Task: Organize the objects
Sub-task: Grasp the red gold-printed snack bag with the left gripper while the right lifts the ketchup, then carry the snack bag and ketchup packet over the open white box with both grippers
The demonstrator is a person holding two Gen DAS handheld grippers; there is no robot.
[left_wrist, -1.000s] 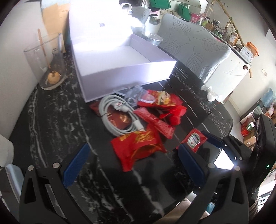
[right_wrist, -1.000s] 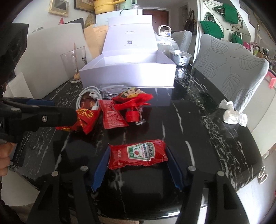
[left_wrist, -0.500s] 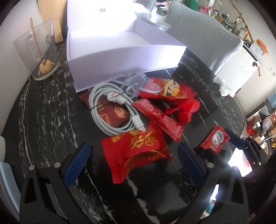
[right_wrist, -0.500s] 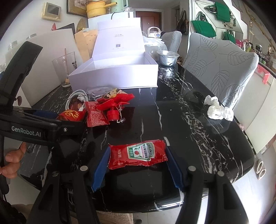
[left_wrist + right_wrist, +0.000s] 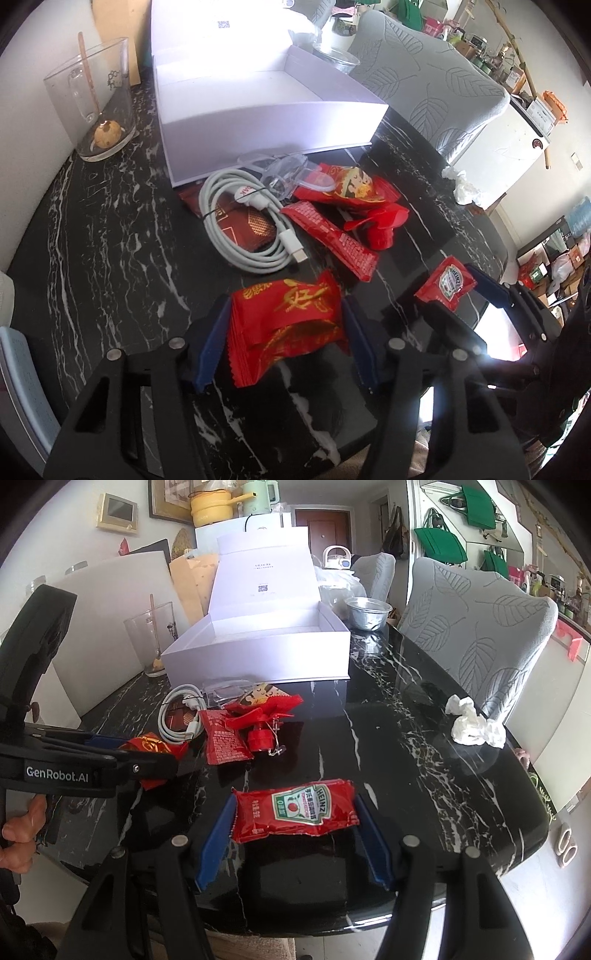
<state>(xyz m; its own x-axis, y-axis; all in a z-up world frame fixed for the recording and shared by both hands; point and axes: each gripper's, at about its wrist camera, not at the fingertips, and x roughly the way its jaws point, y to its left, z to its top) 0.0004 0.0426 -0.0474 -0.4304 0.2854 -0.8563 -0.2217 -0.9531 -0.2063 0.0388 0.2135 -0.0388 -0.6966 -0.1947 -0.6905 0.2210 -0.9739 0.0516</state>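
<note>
— While the right gripper (image 5: 295, 834) sits as it did a second ago, what has changed on the left?

— The left gripper (image 5: 284, 343) had its jaws spread wide around bare desk (image 5: 110, 258) a second ago. Now they are closing, and the red snack packet (image 5: 288, 317) lies between the blue pads (image 5: 212, 343), which meet its crinkled edges on both sides.

— And where is that packet relative to the white box (image 5: 258, 110)?

— In front of the box, nearer the camera than the coiled white cable (image 5: 236, 221), which lies just before the box's front wall. Beside the cable are a long red sachet (image 5: 332, 240), a picture-printed red bag (image 5: 347, 184) and a red plastic piece (image 5: 384, 229).

— What about the ketchup sachet (image 5: 295, 808)?

— It lies flat on the desk, well in front of the box, between the right jaws. They are partly open; their pads stand at its two short ends, as before, but whether they press it I cannot tell.

— Anything else near the box?

— A glass (image 5: 96, 103) with a stick in it stands at its left, and the box lid is up. Crumpled tissue (image 5: 472, 723) lies off to the box's right.
</note>
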